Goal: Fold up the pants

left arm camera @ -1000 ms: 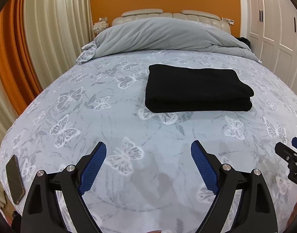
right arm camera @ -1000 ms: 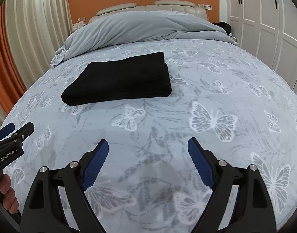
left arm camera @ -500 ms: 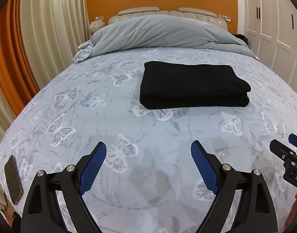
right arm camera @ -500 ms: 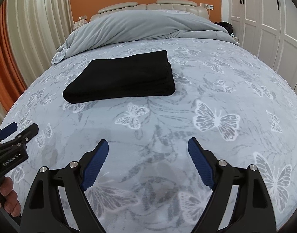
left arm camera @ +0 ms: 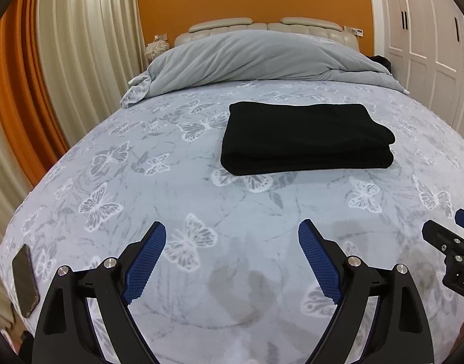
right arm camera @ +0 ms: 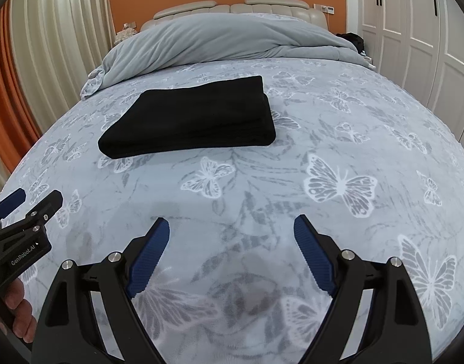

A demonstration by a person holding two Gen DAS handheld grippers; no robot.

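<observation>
Both grippers are hanging low over the near end of the bed (left arm camera: 140,157), tilted down toward its butterfly-print cover, and neither is touching the pants (left arm camera: 304,138). The left gripper (left arm camera: 232,261) is standing with its blue pads spread wide and nothing between them; the right gripper (right arm camera: 230,253) is doing the same, its jaws equally splayed over bare bedding. Lying well beyond both, toward the middle of the bed and short of the heaped grey duvet (left arm camera: 256,57), the pants are sitting as a neat black rectangle, stacked in several layers with a rounded fold along the near-right corner. Judging by that shape, the folding is looking finished or nearly so. The fabric is reading as soft, thick and limp, light enough to lift with one pinch yet likely to sag and spill its layers if taken by a single corner. A safer hold would be pinching through all layers at the two near corners, or along the folded edge, one gripper to each side. The matte knit is unlikely to be slipping in ribbed pads. A dark phone (left arm camera: 25,280) is resting at the bed's left edge, well clear of the work.
</observation>
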